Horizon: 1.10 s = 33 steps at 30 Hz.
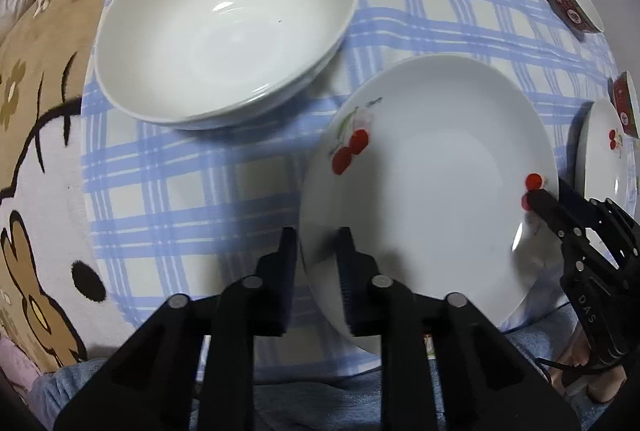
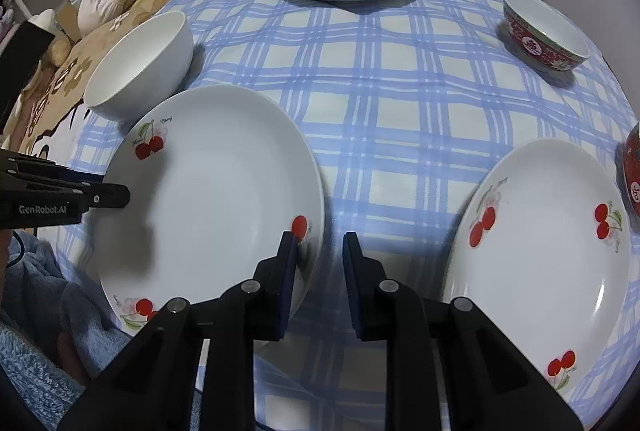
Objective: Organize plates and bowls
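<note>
Legible markings, placed relative to the near cherry plate:

- "GenRobot.AI", white print on the black body of the left gripper, at the plate's left rim.
- "DAS", white letters on the black body of the right gripper, at the plate's right rim.
- Small script by the cherry print on the plate: too small to read.
- Red bowl, well beyond the plate: white medallion with one character, not legible.

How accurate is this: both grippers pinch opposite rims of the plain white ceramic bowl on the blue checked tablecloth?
Wrong dish: left gripper and right gripper pinch opposite rims of the white cherry-printed plate on the blue checked tablecloth; the plain white bowl stands untouched. Both wrist views show it.
</note>
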Tool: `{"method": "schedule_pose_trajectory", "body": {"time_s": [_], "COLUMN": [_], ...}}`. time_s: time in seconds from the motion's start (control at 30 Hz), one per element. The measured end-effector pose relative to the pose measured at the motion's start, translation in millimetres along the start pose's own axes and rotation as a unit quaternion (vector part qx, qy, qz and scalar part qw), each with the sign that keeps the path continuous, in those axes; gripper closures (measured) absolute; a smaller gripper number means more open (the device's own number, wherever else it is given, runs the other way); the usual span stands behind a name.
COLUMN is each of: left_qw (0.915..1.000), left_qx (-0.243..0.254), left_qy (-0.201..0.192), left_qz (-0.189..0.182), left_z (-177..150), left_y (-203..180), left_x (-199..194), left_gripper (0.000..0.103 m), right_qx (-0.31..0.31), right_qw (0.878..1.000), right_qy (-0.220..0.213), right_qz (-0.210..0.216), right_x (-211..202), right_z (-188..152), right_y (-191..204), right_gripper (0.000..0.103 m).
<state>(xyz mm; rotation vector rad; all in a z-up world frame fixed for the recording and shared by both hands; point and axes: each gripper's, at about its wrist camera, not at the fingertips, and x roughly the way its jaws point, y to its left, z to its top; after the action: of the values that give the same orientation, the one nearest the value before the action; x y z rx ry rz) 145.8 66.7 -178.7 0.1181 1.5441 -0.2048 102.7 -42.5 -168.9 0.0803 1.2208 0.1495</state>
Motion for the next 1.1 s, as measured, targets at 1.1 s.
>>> {"method": "schedule_pose_trajectory", "body": {"time_s": [1.1], "left_qw": [0.9997], "left_qx": [0.014], "left_qy": [-0.006], "left_qz": [0.017], "left_z": [0], "left_y": [-7], "left_x": [-3], "left_gripper": [0.085], "right_qx": [0.022], "right_qw": [0.999], "right_qy": [-0.014], "right_qz": [0.045], "right_x": [6], "right_z": [-6], "right_y": [-4], "right_gripper": [0.086]}}
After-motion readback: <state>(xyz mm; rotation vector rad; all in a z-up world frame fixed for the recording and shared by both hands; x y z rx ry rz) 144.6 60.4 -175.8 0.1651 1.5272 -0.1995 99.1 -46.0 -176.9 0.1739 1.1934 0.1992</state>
